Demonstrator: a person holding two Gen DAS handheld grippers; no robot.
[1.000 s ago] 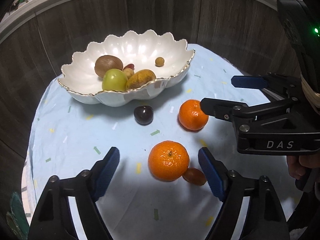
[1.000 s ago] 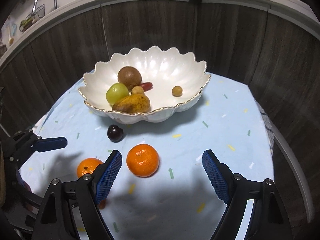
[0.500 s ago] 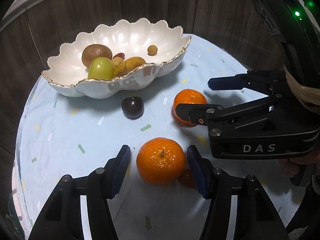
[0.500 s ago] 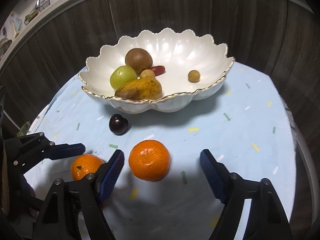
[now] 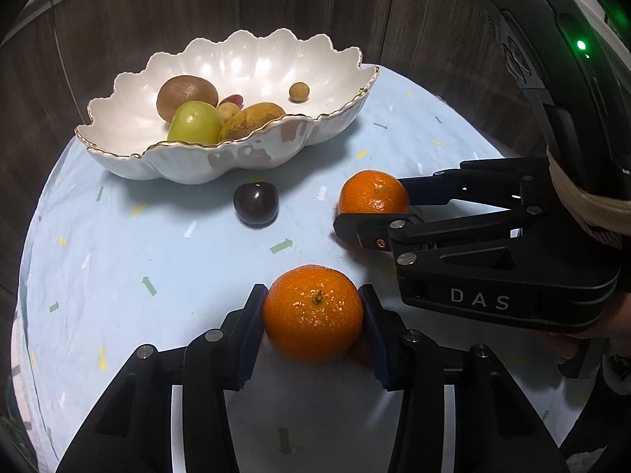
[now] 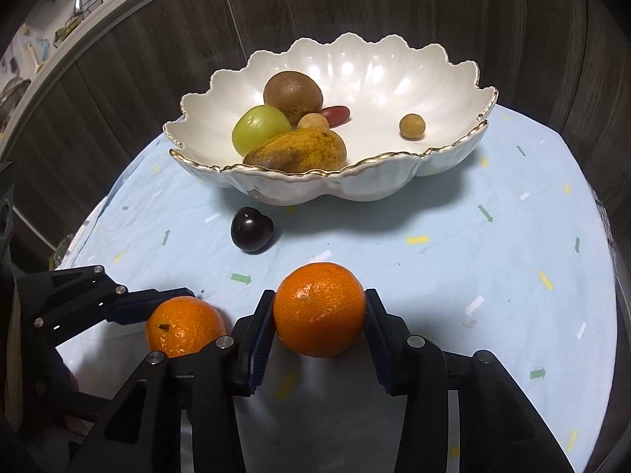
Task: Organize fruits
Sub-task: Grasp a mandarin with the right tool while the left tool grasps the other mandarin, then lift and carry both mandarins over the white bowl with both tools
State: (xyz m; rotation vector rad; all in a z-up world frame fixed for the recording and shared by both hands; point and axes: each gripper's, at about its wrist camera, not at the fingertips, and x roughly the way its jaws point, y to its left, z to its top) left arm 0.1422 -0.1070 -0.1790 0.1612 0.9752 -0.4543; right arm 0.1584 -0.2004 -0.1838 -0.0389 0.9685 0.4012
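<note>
Fruit is sitting partly sorted: the scalloped white bowl (image 6: 453, 79) is already holding a kiwi (image 6: 292, 92), a green apple (image 6: 261, 128), a brownish mango (image 6: 297, 151) and a few small pieces, while a dark plum (image 6: 251, 229) and two oranges are waiting on the blue cloth (image 6: 493, 260). By my reading, those three are what is left to move.

Both tools are gripping now. The left gripper (image 5: 312, 311) is pinching the nearer orange (image 5: 312, 311) between its blue pads, and the right gripper (image 6: 319, 309) is pinching the other orange (image 6: 319, 309), both fruits seemingly resting on the cloth, just in front of the bowl.

Compared with half a second ago, both pairs of fingers have been closing in: then they were standing spread around the oranges with gaps showing, and now the pads are pressing against the peel. A small reddish fruit seen beside the left orange earlier is now hiding from view.
</note>
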